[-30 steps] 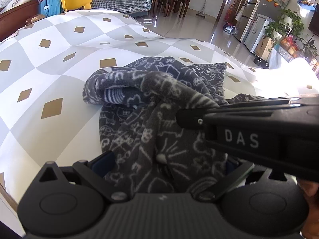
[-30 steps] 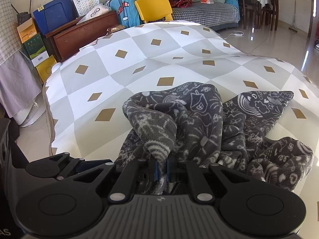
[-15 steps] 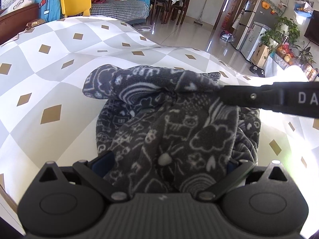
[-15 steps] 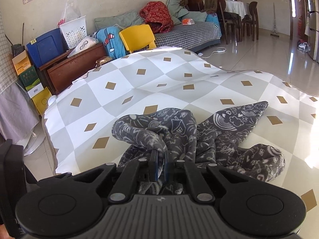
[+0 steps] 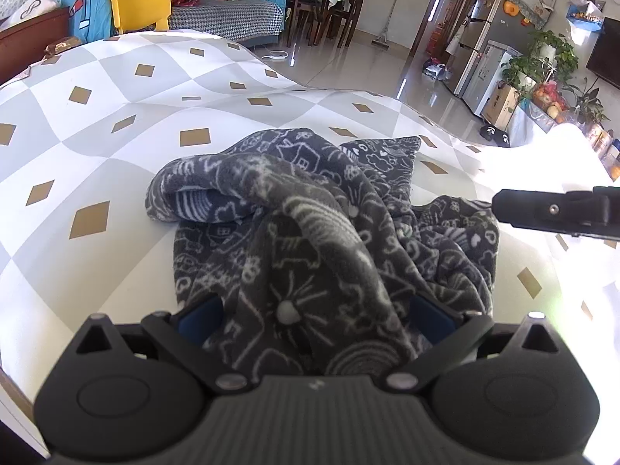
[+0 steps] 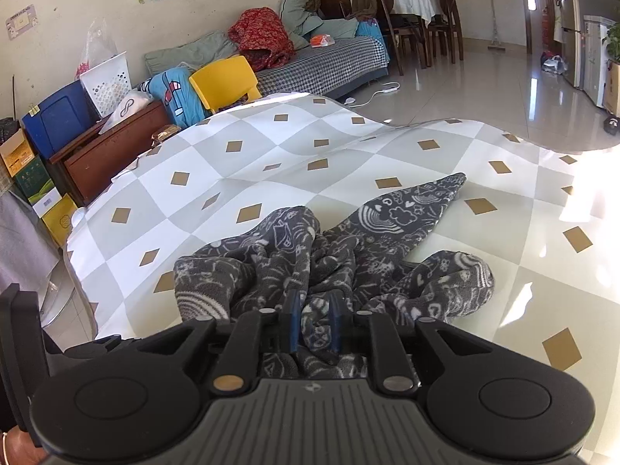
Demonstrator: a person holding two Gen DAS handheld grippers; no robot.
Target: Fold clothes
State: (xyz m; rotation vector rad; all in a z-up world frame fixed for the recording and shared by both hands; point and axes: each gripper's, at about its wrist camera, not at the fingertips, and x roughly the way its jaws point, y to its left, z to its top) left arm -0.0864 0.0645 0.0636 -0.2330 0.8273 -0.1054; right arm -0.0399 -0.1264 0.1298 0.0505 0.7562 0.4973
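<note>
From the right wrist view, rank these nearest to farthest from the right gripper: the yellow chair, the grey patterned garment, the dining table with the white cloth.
1. Grey patterned garment: a fold sits between the right gripper fingers, on the checked cover.
2. Yellow chair: beyond the cover's far edge, left of centre.
3. Dining table: far back of the room, right of centre.

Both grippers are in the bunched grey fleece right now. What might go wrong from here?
1. The right gripper pinches only a small fold of the grey fleece garment, with its pads slightly apart; a pull may let it slip out.
2. The left gripper is wide open with a thick bunch between its fingers; closing may catch several layers.
3. The garment is crumpled on the checked tablecloth, so edges are hard to find.
</note>
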